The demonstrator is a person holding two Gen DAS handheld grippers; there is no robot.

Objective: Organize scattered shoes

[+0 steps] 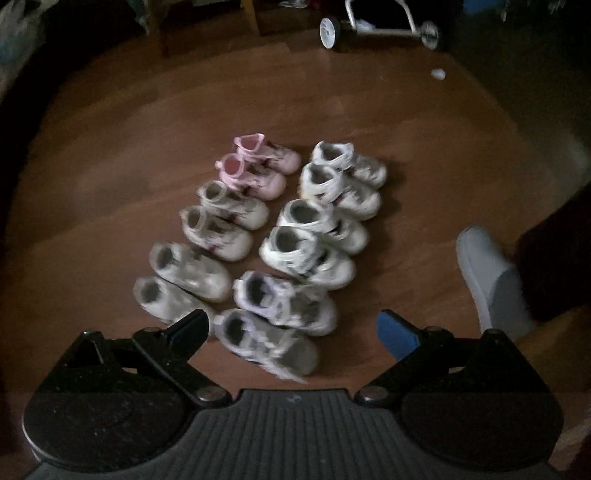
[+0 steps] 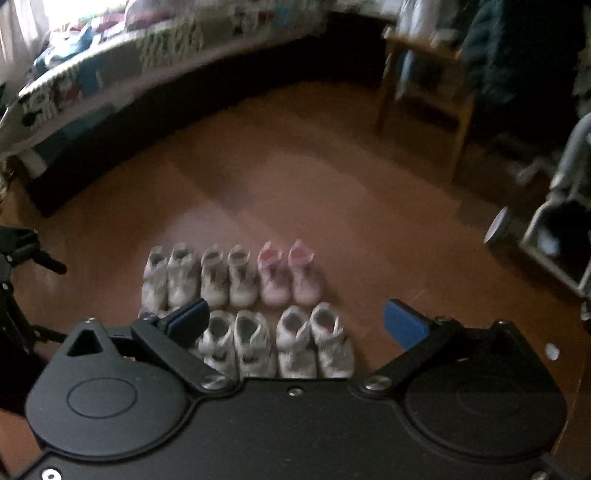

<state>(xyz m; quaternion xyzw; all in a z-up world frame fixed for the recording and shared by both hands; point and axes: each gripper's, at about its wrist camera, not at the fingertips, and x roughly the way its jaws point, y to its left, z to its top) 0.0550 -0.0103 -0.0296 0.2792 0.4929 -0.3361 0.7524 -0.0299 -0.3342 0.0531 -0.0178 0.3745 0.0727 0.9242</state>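
Brown wooden floor point(image 1: 332, 92) fills both views, dim and a little blurred, and on it we see the shoes point(image 1: 258, 236) lined up in two neat rows, pair beside pair, heels all facing one way. We count six pairs from the left wrist camera: a pink pair point(image 1: 258, 168) at the far end of one row, pale grey and white pairs point(image 1: 225, 225) behind it, and white strapped pairs point(image 1: 343, 177) down the other row.

Our left gripper point(image 1: 295, 328) hangs above the near end of the rows, its fingers spread wide with nothing between the blue pads point(image 1: 397, 332); the nearest shoe point(image 1: 266, 343) lies on the floor below, untouched. Our right gripper point(image 2: 295, 321) looks at the same rows from another side, its fingers also spread wide and empty, the pink pair point(image 2: 290, 273) showing in the far row.

Off to the side we catch a person's foot in a light slipper point(image 1: 487, 277). Further back a white wheeled frame point(image 1: 380, 26) stands at the floor's edge, and from the right wrist camera we make out a bed with a patterned cover point(image 2: 92, 81) and a wooden chair point(image 2: 424, 81).
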